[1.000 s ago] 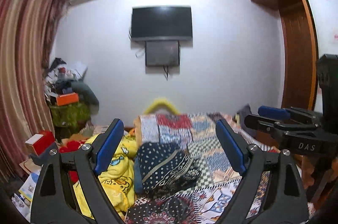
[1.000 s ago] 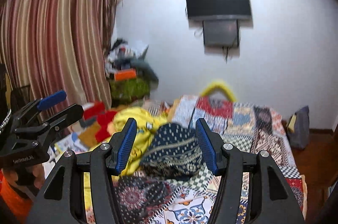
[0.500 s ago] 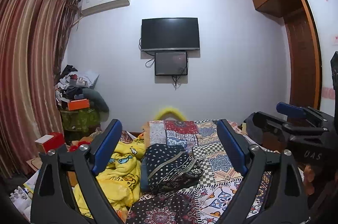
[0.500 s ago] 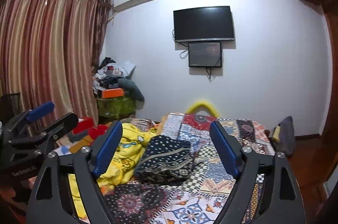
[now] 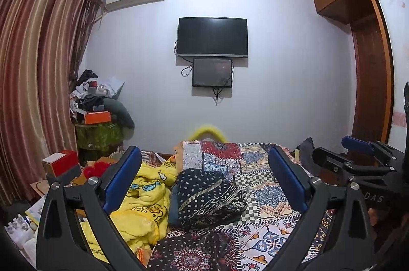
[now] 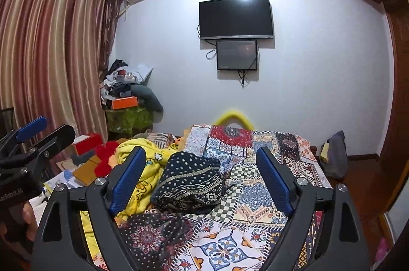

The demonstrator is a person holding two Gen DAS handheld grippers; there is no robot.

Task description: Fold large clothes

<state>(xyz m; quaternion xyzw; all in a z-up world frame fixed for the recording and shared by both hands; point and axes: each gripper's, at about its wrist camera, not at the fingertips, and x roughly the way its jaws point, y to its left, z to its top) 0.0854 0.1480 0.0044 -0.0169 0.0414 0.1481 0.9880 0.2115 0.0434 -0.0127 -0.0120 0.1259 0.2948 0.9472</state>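
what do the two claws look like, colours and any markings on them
Both are alike: the left claw and the right claw have matte black plastic frames with triangular cut-outs, round silver screw heads at the joints, and long blue ribbed pads on the inner face of each finger. White lettering marks the sides: "DAS" shows on the right one's body, and text that looks like "Robot.AI" on the left one's. No cables show.

quilt (image 5: 258, 168): patchwork cloth | blanket (image 5: 143, 196): fluffy yellow fleece | wardrobe (image 5: 370, 71): glossy wood | curtain (image 5: 33, 81): sheeny cloth
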